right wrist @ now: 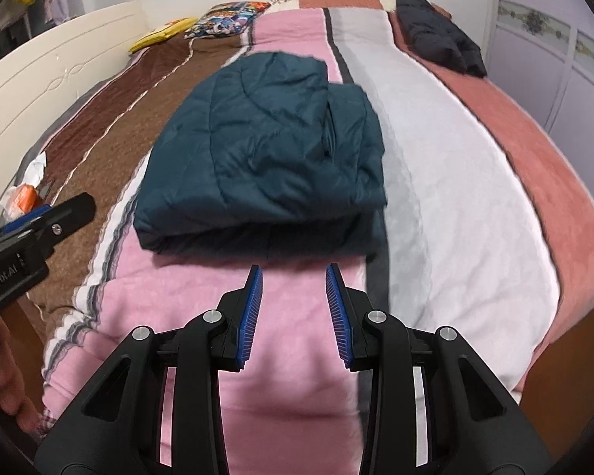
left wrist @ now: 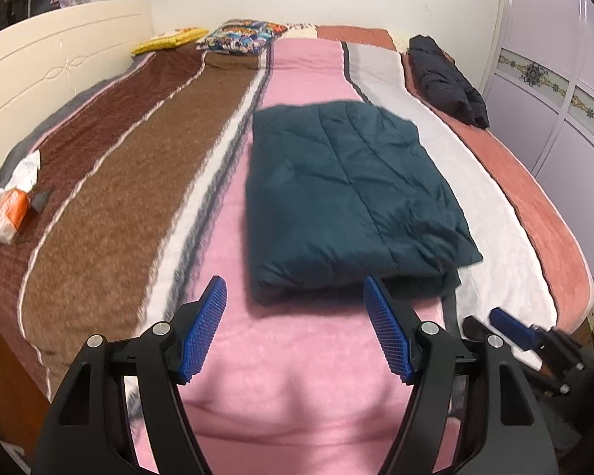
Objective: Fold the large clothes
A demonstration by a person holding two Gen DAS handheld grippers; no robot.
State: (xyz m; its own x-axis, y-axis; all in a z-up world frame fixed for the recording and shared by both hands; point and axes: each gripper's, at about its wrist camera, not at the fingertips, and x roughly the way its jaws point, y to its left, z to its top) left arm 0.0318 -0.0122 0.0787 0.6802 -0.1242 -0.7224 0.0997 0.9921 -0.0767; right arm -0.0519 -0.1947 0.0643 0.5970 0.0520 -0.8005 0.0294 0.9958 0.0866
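A dark teal quilted padded jacket [left wrist: 348,198], folded into a thick rectangular bundle, lies on the pink stripe of the striped fleece bedspread [left wrist: 257,356], its right side lapping onto the grey and white stripes. Its long axis runs away from the foot of the bed toward the pillows, so the short folded edge faces both grippers. The left gripper [left wrist: 297,328] hangs just short of that near edge, jaws spread wide with nothing between the blue ribbed pads [left wrist: 202,328]; the edge sits ahead and slightly right of its centre line. The right gripper [right wrist: 295,312] likewise stands off the near edge, jaws partly parted and empty, with the bundle ahead and a little left. Neither touches the fabric. In the right wrist view the left gripper shows at the left margin, beside the bundle's left flank; both appear about equally near. Judgement: the fold looks largely complete, and any further halving would have to carry the near short edge forward along the long axis. A second black padded garment [left wrist: 447,83] lies well apart on the salmon stripe at the far right.
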